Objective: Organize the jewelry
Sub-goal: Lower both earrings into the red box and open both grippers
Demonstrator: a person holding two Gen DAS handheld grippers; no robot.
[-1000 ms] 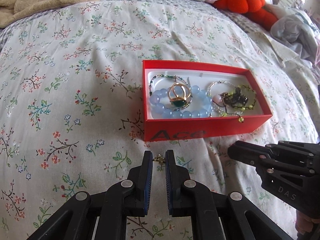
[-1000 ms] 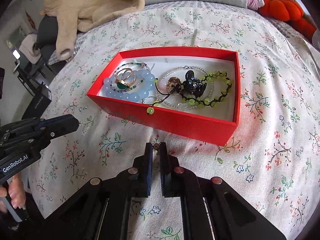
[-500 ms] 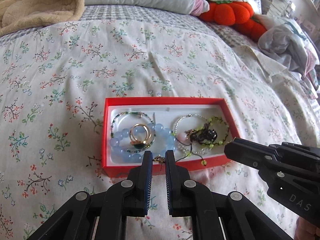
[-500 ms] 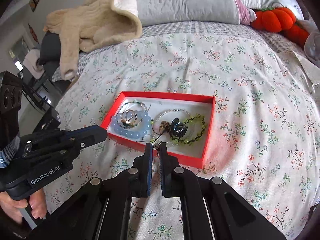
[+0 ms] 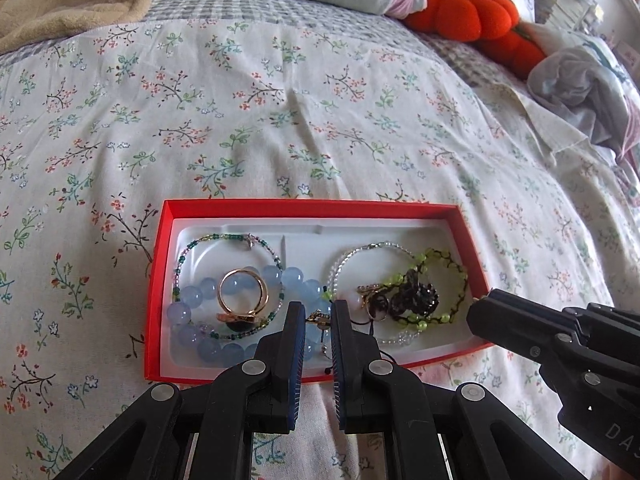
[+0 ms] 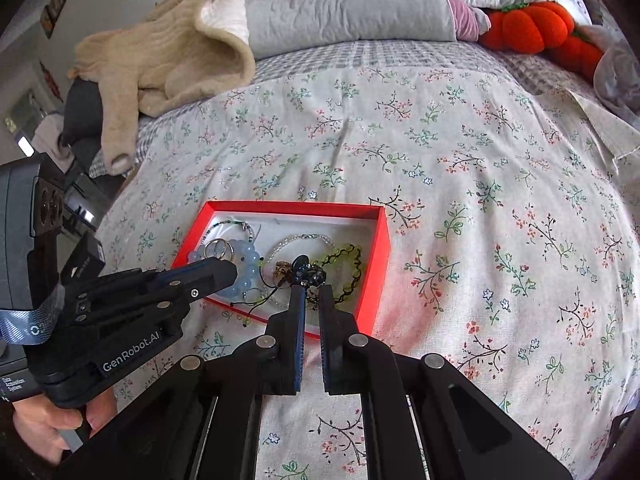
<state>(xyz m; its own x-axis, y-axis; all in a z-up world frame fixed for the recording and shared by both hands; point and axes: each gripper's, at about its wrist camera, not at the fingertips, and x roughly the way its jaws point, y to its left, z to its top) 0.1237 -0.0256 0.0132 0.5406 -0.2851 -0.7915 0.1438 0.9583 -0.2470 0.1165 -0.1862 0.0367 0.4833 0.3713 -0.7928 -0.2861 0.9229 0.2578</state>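
Both hand-held grippers have risen over the red cardboard box [image 5: 256, 209]; the left hand-held gripper [image 5: 318, 321], pinching a small gold earring [image 5: 319, 317], hangs directly above its blue-bead end, while the right hand-held gripper [image 6: 311, 295] is clenched on a tiny gold piece [image 6: 311, 299].

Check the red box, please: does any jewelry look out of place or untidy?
Yes. In the red box the green bead bracelet and dark pieces are tangled, and a thin cord with a green bead hangs over the front wall onto the bedspread.
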